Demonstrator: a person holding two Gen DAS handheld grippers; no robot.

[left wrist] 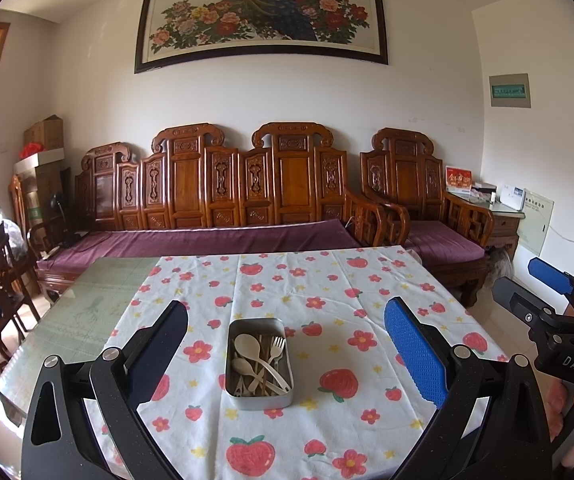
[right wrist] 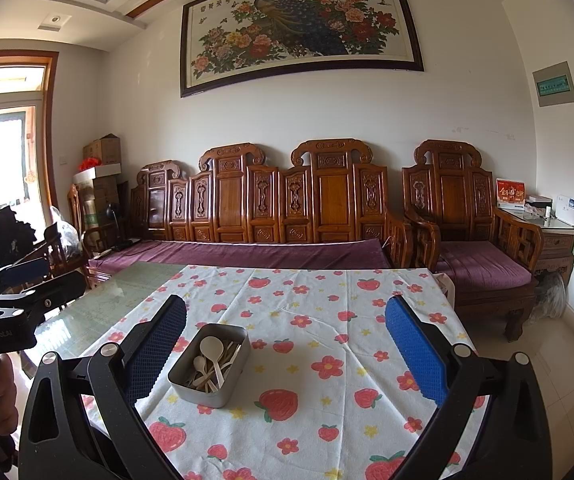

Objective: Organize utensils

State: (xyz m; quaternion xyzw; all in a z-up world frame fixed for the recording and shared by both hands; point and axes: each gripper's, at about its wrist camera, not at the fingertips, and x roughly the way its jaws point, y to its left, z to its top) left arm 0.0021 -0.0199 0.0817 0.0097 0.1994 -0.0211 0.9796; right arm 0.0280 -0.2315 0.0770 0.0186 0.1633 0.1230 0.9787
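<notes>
Both the left gripper (left wrist: 287,356) and right gripper (right wrist: 287,354) gape wide, empty, above the utensil tin (left wrist: 259,364) at centre frame on the tabletop (left wrist: 327,280).

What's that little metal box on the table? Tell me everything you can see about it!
The metal box is a small, shallow, grey tin with rounded corners and no lid on it. It sits flat on the strawberry tablecloth, near the front of the table. Inside lie pale cream utensils in a jumble: spoons, a fork and some thin sticks. Both grippers are open and away from it; nothing grips it.
</notes>
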